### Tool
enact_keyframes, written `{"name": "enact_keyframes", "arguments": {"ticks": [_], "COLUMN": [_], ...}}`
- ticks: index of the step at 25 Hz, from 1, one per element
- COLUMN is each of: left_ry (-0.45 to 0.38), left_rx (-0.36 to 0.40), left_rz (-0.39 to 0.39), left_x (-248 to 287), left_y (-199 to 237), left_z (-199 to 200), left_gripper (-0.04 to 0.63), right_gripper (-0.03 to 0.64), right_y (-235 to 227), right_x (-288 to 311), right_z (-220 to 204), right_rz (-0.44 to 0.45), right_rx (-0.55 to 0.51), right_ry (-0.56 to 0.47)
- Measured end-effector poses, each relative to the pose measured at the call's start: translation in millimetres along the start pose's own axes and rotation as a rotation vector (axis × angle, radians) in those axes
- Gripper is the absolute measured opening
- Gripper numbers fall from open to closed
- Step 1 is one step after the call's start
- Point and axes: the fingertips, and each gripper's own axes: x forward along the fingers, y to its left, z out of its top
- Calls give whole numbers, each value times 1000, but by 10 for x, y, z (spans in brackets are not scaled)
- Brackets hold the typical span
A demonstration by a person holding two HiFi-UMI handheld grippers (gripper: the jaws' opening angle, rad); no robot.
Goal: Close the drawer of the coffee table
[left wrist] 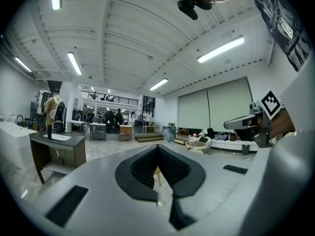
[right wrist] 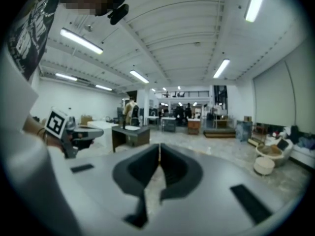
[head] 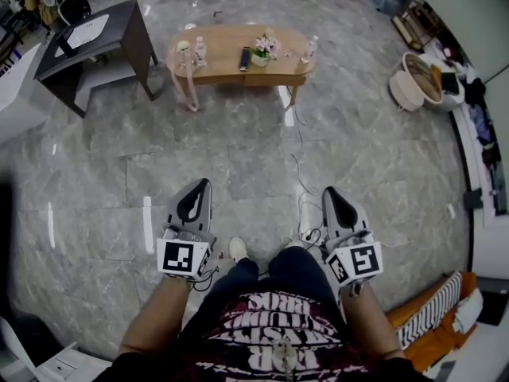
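The oval wooden coffee table [head: 231, 76] stands far ahead on the marble floor, with bottles, a remote and a small flower pot on its top. I cannot tell from here whether its drawer stands out. My left gripper [head: 204, 182] and my right gripper [head: 328, 190] are held side by side low in the head view, well short of the table, both shut with nothing between the jaws. In the left gripper view the left gripper [left wrist: 158, 146] points level across the room, and a table leg shows through the gap below its tips. The right gripper [right wrist: 159, 145] points slightly down.
A dark desk [head: 95, 50] stands left of the coffee table. A round basket [head: 420, 82] and clutter line the right wall. An orange and striped seat [head: 433, 309] is at my right. A white cable [head: 302, 177] trails over the floor between me and the table.
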Motion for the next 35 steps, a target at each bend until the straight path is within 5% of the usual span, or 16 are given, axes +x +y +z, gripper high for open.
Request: {"name": "enact_keyframes", "arguments": {"ticks": [12, 24, 35], "left_ry": [-21, 69, 38], "left_rx": [-24, 9, -14], "left_rz": [92, 113, 54], "left_x": [-21, -53, 926], "left_y": [355, 531, 386], "left_z": [119, -120, -28], "left_gripper": [23, 23, 23], "right_gripper": [35, 35, 35], "right_y": [-26, -65, -839], "right_x": [292, 568, 762], "right_z": [158, -445, -444], "right_rz": [40, 88, 16], "right_rx": [27, 126, 151], "right_ry": [-15, 89, 86]}}
